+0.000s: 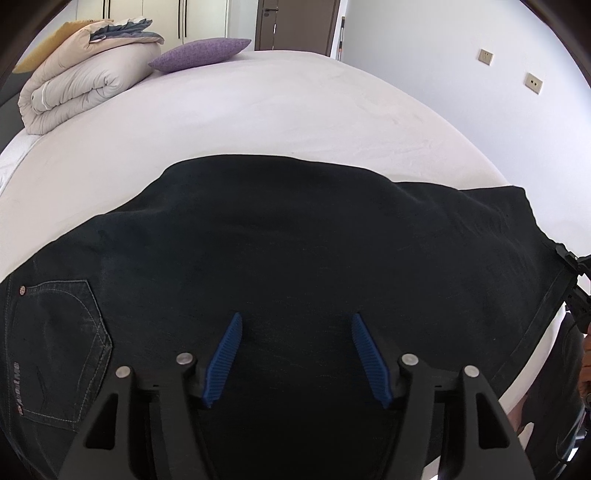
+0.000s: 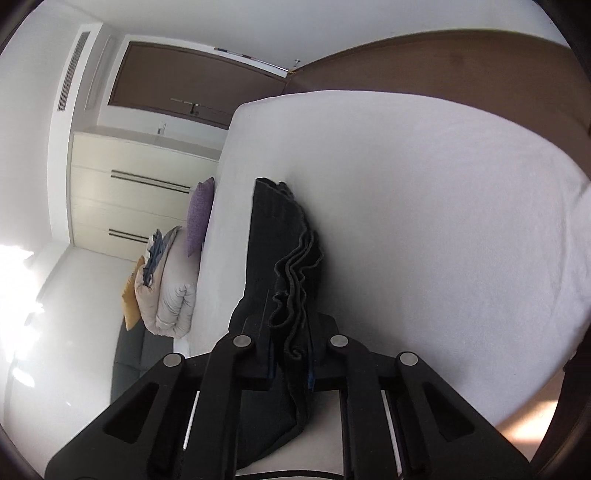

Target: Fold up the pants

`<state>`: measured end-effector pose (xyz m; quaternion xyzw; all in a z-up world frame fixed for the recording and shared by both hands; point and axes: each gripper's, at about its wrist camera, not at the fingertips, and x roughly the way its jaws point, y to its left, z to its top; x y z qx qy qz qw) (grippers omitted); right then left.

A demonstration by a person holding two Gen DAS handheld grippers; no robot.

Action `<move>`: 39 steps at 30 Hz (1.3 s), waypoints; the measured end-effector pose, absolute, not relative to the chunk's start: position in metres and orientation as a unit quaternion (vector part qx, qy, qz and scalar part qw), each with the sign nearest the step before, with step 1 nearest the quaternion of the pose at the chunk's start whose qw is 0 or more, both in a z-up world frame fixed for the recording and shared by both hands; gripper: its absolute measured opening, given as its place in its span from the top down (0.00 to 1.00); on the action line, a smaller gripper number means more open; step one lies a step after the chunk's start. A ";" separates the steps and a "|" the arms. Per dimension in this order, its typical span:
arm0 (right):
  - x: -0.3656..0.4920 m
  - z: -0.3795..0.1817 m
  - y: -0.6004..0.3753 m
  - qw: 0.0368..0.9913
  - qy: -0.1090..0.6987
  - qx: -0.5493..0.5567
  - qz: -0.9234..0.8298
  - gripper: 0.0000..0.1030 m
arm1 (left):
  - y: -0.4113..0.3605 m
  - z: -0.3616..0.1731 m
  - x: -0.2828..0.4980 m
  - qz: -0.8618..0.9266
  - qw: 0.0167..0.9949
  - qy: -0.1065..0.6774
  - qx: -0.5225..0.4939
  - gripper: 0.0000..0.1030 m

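Dark denim pants (image 1: 295,236) lie folded lengthwise across the white bed (image 1: 258,110), back pocket (image 1: 59,350) at the left. My left gripper (image 1: 295,325) is open and hovers just above the middle of the pants, blue pads spread. My right gripper (image 2: 291,369) is shut on the bunched leg hems of the pants (image 2: 280,266), at the right end. It also shows at the right edge of the left wrist view (image 1: 572,273).
A rolled beige duvet (image 1: 85,85) and a purple pillow (image 1: 199,53) sit at the far left of the bed. A brown door (image 1: 295,24) and white wardrobe (image 2: 140,192) stand beyond. The bed's right edge (image 1: 498,173) meets a white wall.
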<state>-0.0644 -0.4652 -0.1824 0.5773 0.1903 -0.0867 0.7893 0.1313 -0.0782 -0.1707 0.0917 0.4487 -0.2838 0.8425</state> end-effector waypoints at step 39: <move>0.074 -0.109 -0.160 0.913 0.386 0.048 0.122 0.90 | -0.069 -0.163 0.191 -0.384 0.729 0.539 -0.175 0.92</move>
